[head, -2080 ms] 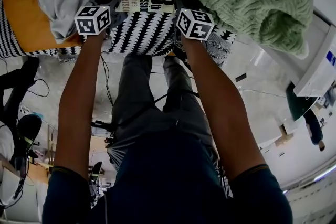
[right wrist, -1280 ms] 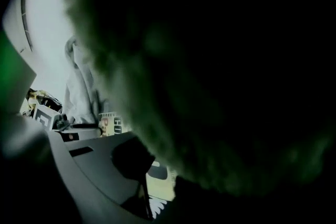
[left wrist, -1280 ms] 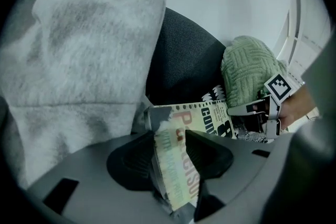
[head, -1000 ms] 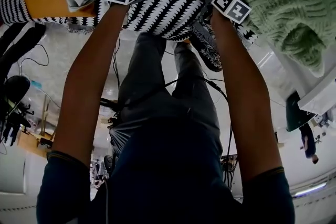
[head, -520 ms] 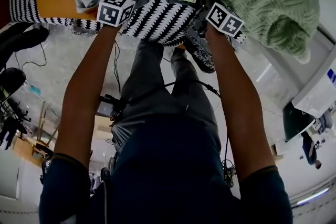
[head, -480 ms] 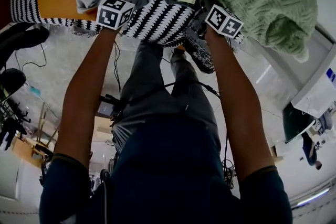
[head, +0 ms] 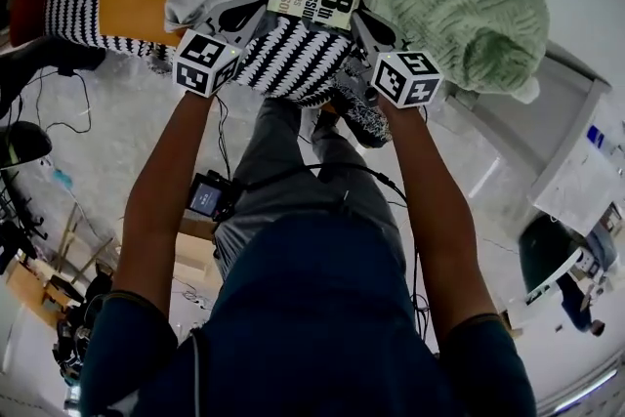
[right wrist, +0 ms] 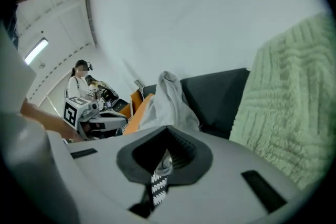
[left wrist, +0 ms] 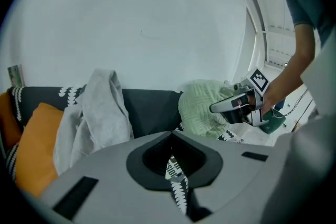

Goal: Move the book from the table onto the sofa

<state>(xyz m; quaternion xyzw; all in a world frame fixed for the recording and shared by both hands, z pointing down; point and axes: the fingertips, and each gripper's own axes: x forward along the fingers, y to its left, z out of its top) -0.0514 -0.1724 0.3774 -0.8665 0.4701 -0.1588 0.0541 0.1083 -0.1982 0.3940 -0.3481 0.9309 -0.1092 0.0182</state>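
A plain white wall (left wrist: 157, 18) rises behind the sofa (left wrist: 149, 107), whose dark backrest runs along its foot. The seat wears a black-and-white zigzag cover (head: 293, 63). An orange cushion (left wrist: 34, 144) sits at one end with a grey cloth (left wrist: 97, 113) draped beside it, and a pale green knitted blanket (left wrist: 202, 107) is heaped at the other end. The floor (head: 117, 142) is pale grey and smooth, with dark cables (head: 59, 127) trailing across it. A white cabinet (head: 576, 161) stands off to the side past the blanket. A long strip light (right wrist: 35, 51) glows overhead, and the room is evenly lit.
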